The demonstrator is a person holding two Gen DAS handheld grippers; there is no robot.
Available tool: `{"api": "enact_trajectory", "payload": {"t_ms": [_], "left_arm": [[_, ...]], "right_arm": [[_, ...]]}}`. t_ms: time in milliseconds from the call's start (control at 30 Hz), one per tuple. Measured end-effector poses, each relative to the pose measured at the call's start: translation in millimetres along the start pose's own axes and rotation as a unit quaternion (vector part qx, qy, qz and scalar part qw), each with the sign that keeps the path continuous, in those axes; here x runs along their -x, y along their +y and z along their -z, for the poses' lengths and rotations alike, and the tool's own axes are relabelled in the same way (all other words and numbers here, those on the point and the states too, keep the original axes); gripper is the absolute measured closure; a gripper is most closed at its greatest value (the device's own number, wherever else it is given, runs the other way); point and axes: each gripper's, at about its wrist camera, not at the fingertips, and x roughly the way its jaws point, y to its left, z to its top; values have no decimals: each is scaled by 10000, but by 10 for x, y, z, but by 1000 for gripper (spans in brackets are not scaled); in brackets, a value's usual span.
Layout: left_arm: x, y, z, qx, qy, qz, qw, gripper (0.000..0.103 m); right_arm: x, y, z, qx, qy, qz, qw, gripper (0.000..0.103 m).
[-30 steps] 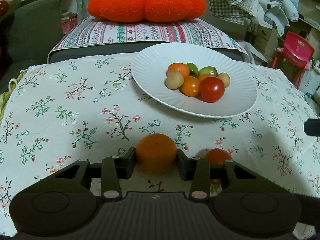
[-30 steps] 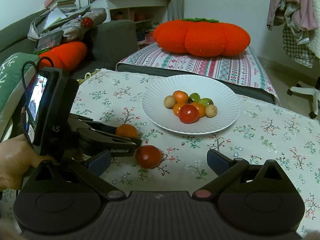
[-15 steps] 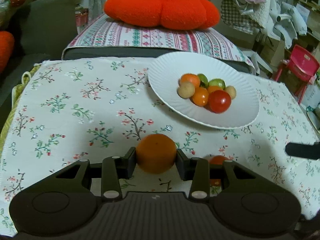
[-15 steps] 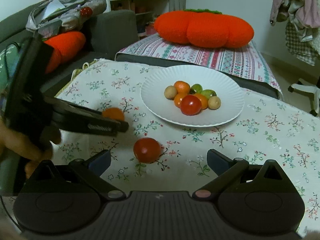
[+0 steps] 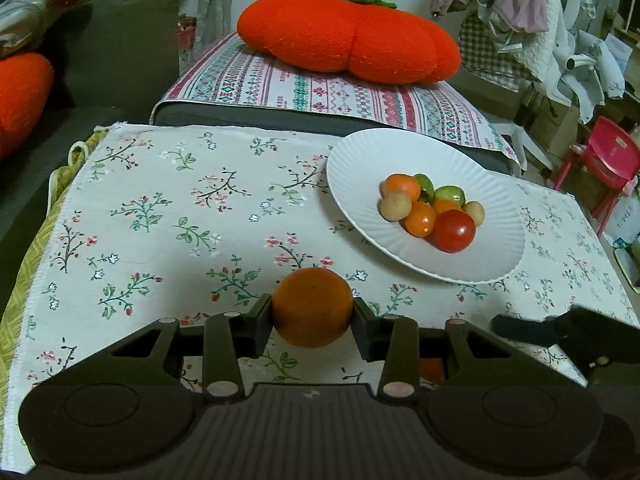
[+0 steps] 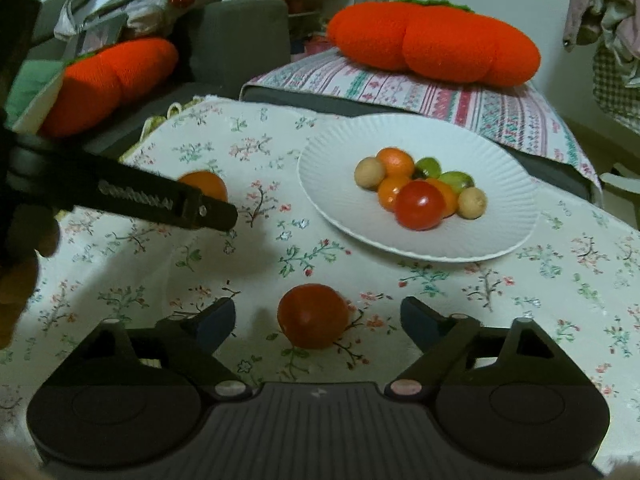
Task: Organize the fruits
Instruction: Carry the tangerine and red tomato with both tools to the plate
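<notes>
The red tomato [image 6: 313,316] sits on the flowered tablecloth [image 6: 520,280], square between the fingers of my right gripper [image 6: 316,320], so nothing needs shifting sideways. It is round, with no long axis to line up on. My right jaws are closing on it, but bare cloth shows on both sides of it and neither pad touches yet. It lies well short of the white plate [image 6: 500,216] where the other small fruits are heaped, up and to the right. My left gripper [image 5: 313,314] is clamped on the orange [image 5: 313,307], apparently held just above the cloth, though I cannot be sure. The plate lies ahead and to its right.
</notes>
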Motion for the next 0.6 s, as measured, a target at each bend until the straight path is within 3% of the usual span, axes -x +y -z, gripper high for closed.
{"api": "enact_trajectory", "payload": {"t_ms": [67, 167, 600], "left_arm": [[-5, 4, -7, -2, 3, -3, 10000, 78], [5, 1, -5, -18, -3, 7, 10000, 78], [28, 9, -29, -1, -61, 33, 10000, 78]], "right_arm": [[-51, 29, 17, 42, 63, 10, 10000, 35], [-89, 54, 32, 89, 132, 10, 9999, 65], [98, 8, -68, -154, -43, 12, 9999, 66]]}}
